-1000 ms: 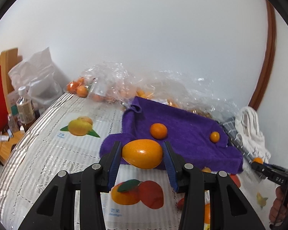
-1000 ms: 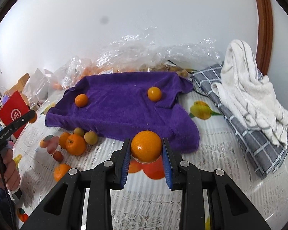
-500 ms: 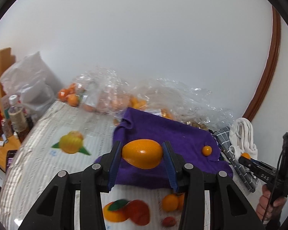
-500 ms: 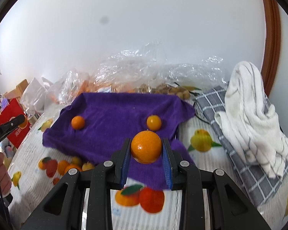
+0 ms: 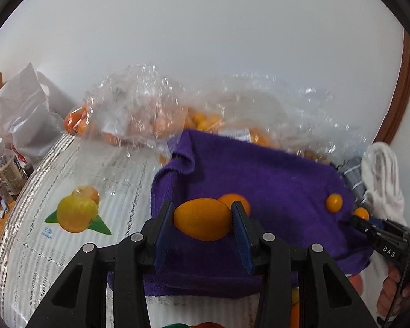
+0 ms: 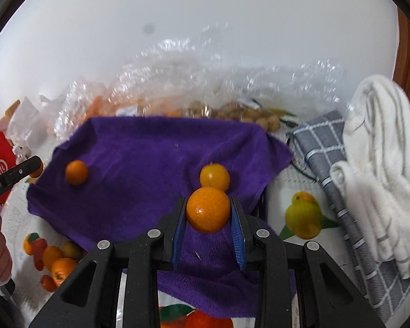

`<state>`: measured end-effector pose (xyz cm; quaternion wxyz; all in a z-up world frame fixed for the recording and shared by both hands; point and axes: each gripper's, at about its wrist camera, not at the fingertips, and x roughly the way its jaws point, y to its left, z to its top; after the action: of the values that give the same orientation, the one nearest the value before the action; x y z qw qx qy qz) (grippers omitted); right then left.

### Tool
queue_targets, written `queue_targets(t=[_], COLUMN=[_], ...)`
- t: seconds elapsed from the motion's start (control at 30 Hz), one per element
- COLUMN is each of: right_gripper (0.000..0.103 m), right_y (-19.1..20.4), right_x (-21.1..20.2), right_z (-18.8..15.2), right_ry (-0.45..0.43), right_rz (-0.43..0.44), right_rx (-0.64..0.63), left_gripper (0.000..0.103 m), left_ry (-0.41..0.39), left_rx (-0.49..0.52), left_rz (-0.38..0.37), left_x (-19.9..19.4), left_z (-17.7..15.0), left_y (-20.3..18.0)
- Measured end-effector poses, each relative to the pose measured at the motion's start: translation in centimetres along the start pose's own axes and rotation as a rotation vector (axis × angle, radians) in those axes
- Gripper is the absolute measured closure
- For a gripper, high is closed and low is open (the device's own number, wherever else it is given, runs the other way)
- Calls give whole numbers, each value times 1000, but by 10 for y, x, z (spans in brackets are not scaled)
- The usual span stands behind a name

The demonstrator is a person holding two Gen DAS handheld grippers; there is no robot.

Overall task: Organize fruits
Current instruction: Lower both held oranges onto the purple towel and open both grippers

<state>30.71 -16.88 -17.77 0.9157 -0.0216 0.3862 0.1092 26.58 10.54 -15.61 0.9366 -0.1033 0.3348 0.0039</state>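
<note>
The left gripper (image 5: 203, 222) fingers clamp an oval orange fruit (image 5: 202, 222); the right gripper (image 6: 207, 218) fingers clamp a round orange mandarin (image 6: 207, 209), both over the purple towel (image 6: 139, 153).

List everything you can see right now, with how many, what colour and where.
Purple towel: one, spread across the middle of the table.
Loose oranges on towel: two, orange, one left, one centre.
Held oval fruit: one, orange-yellow, in the left gripper.
Held round orange: one, orange, in the right gripper.
Fruit pile: several, orange and yellowish, off the towel's near left edge.
Plastic bags: clear, holding fruit, behind the towel.
Checked cloth: one, grey, right.
White towel: one, on the checked cloth.
Bottle: one, clear, far left.
Left gripper: black, blue pads, shut.
Right gripper: same, shut.
</note>
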Motion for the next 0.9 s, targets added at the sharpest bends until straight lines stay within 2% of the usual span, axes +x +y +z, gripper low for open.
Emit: queue_targets(t=[0.27, 0.63, 0.7, 0.77, 0.9], right_gripper=[72, 71, 66, 56, 47], right_y=[6, 5, 6, 7, 8], right_x=[20, 29, 28, 27, 20], right_z=[-11, -17, -18, -18, -18], right_ry=[20, 35, 32, 23, 12], right_rz=[-22, -27, -28, -33, -43], right_rx=[-27, -18, -20, -23, -19], left_gripper=[62, 62, 62, 62, 62], left_ry=[57, 66, 64, 62, 65], left_rx=[40, 78, 80, 87, 105], left_rz=[-7, 15, 18, 21, 29], left_x=[11, 17, 18, 18, 19], left_z=[-11, -13, -13, -13, -13], left_y=[-8, -13, -14, -14, -16])
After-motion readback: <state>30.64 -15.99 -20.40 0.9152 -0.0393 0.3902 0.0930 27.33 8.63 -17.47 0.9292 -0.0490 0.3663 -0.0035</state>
